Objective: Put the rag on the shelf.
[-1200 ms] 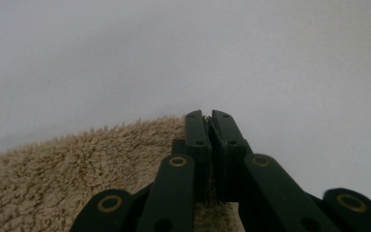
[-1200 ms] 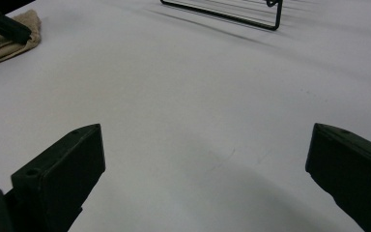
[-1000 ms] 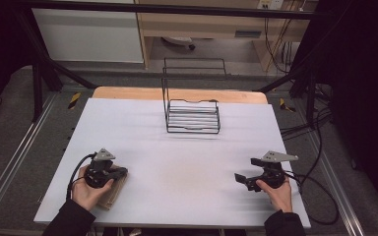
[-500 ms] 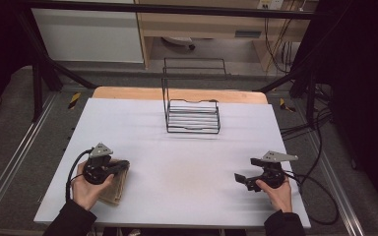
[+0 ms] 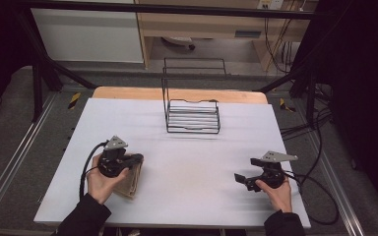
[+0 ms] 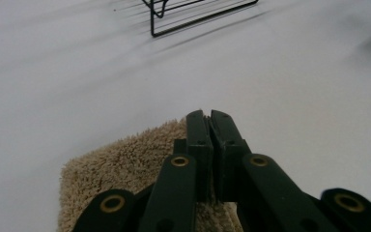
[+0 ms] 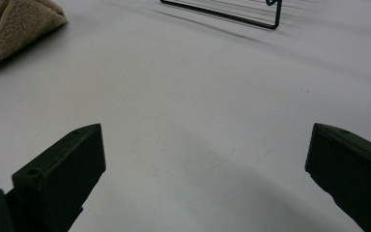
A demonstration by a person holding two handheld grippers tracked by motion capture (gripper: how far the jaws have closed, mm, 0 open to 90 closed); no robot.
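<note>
A folded beige terry towel (image 5: 132, 183) sits at the front left of the white table (image 5: 192, 157). My left gripper (image 5: 139, 158) is over its far corner, jaws pressed together at the towel's edge. In the left gripper view the towel (image 6: 125, 159) spreads left of and beneath the shut gripper (image 6: 210, 116). My right gripper (image 5: 238, 178) rests at the front right, pointing left, open with nothing between its jaws. In the right gripper view the gripper (image 7: 205, 140) frames bare table, and the towel (image 7: 14, 24) lies far off at the upper left.
A black wire rack (image 5: 193, 115) stands at the back middle of the table, its tall back frame rising behind it. It also appears as the rack (image 6: 198, 12) and the rack (image 7: 232, 12) in the gripper views. Cables trail off the table's right side.
My left gripper has moved right and a little away from the front edge, and the towel has shifted right with it. The right gripper has stayed put.
</note>
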